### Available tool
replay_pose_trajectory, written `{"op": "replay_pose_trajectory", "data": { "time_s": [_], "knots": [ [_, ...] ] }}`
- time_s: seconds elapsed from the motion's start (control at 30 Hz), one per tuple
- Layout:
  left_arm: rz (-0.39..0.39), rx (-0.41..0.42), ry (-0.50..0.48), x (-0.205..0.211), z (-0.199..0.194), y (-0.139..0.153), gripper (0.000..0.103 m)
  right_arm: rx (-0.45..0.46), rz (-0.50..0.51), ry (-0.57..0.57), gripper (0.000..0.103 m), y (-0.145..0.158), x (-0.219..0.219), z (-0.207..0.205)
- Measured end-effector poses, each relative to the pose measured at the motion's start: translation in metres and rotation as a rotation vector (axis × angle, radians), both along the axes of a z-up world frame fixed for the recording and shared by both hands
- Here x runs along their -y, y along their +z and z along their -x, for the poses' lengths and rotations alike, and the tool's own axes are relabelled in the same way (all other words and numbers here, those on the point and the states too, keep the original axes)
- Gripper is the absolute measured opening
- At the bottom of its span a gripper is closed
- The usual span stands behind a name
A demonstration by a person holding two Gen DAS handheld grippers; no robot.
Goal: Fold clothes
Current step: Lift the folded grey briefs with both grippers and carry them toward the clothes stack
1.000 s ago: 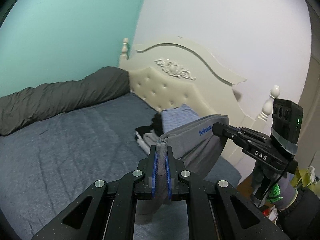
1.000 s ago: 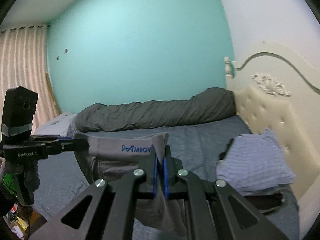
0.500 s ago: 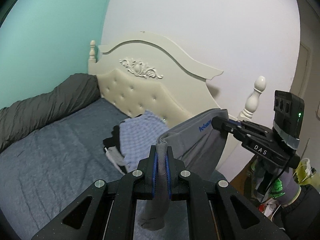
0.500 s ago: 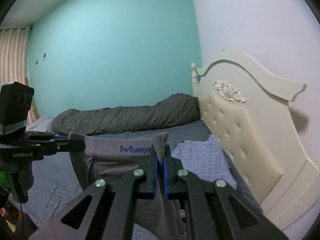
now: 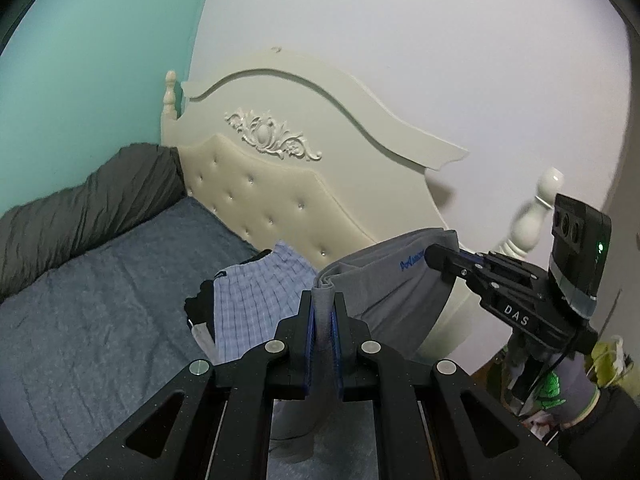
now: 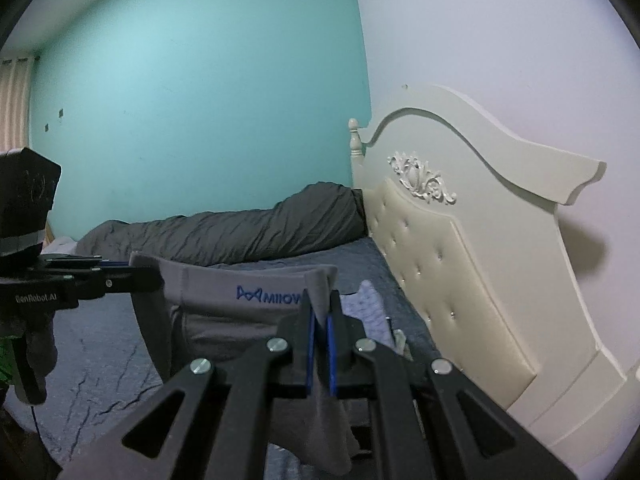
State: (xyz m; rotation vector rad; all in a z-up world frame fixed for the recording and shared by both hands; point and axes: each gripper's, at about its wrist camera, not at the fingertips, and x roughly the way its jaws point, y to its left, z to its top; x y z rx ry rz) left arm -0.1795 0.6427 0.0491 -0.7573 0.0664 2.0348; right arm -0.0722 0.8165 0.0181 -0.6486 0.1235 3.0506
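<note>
- Grey shorts (image 6: 224,312) are hanging in the air above the bed (image 5: 100,300), stretched by the waistband between both grippers.
- Left gripper (image 5: 323,312) and right gripper (image 6: 319,320) are each pinching a folded waistband end tightly.
- Keeping both ends level and taut is likely helping the fabric land flat, clear of the checked garment (image 5: 256,300) near the headboard (image 5: 280,184).

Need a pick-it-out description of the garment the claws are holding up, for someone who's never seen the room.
Start at the cream tufted headboard; just in front of it a blue checked garment lies on the blue-grey bedspread. The grey garment hangs in the air beside that, stretched between the left claw and right claw. It is plain grey, with blue lettering on its band.
</note>
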Motion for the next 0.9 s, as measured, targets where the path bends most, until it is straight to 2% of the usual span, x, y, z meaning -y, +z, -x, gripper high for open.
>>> {"op": "replay_pose_trajectory", "data": {
  "time_s": [0.17,0.3,0.53,0.67,0.9],
  "knots": [
    [-0.008,0.083,0.023,-0.021,0.051,-0.003,0.008,0.032,-0.027,-0.032,0.004,0.002,-0.018,0.045],
    [0.031,0.117,0.047,-0.042,0.096,-0.017,0.008,0.109,-0.050,-0.069,0.004,-0.008,-0.032,0.099],
    [0.095,0.187,0.109,-0.068,0.168,-0.067,0.008,0.235,-0.064,-0.085,0.004,-0.051,-0.044,0.180],
    [0.133,0.213,0.126,-0.078,0.191,-0.098,0.008,0.305,-0.064,-0.084,0.004,-0.082,-0.052,0.216],
    [0.150,0.264,0.157,-0.085,0.216,-0.145,0.011,0.382,-0.068,-0.080,0.004,-0.117,-0.059,0.247]
  ]
}}
